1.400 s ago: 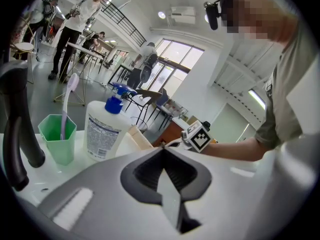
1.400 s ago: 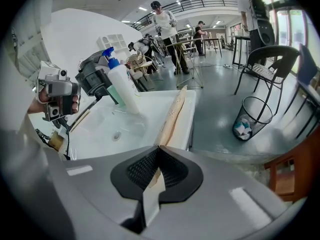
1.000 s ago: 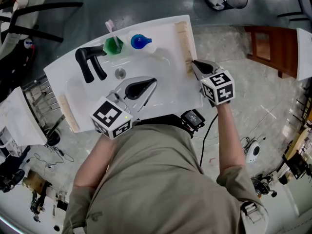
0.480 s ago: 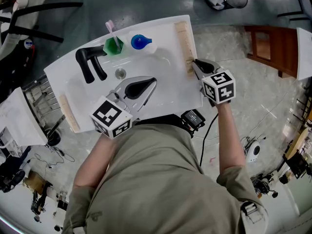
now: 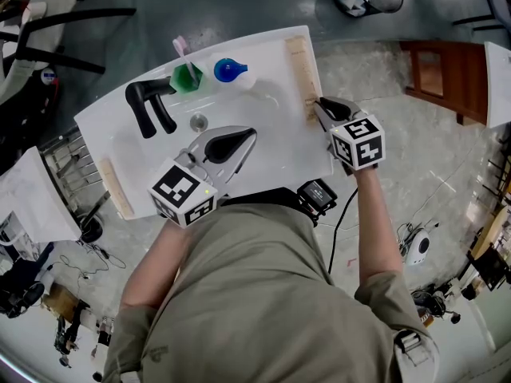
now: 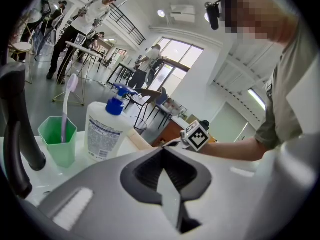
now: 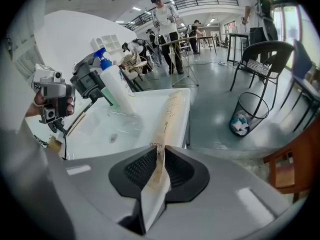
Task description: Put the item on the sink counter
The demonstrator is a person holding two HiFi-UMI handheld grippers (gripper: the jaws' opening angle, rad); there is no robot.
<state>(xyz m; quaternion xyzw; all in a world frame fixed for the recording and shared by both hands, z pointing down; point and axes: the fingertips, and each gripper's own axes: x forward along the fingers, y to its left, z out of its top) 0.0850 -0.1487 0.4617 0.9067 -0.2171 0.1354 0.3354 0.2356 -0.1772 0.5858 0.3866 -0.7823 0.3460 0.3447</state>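
Observation:
A long tan cardboard box (image 5: 302, 66) lies along the right rim of the white sink counter (image 5: 271, 162). My right gripper (image 5: 318, 105) is shut on the box's near end; in the right gripper view the box (image 7: 170, 115) runs from between the pads out along the rim, with the gripper (image 7: 159, 165) clamped on it. My left gripper (image 5: 248, 135) hovers over the front of the basin, shut with nothing in it, and it looks the same in its own view (image 6: 165, 170).
A black faucet (image 5: 148, 107), a green cup with a pink toothbrush (image 5: 186, 75) and a blue-capped bottle (image 5: 229, 69) stand at the back of the sink. A second tan box (image 5: 114, 187) lies on the left rim. A wire bin (image 7: 248, 113) and a chair (image 7: 261, 54) stand beyond.

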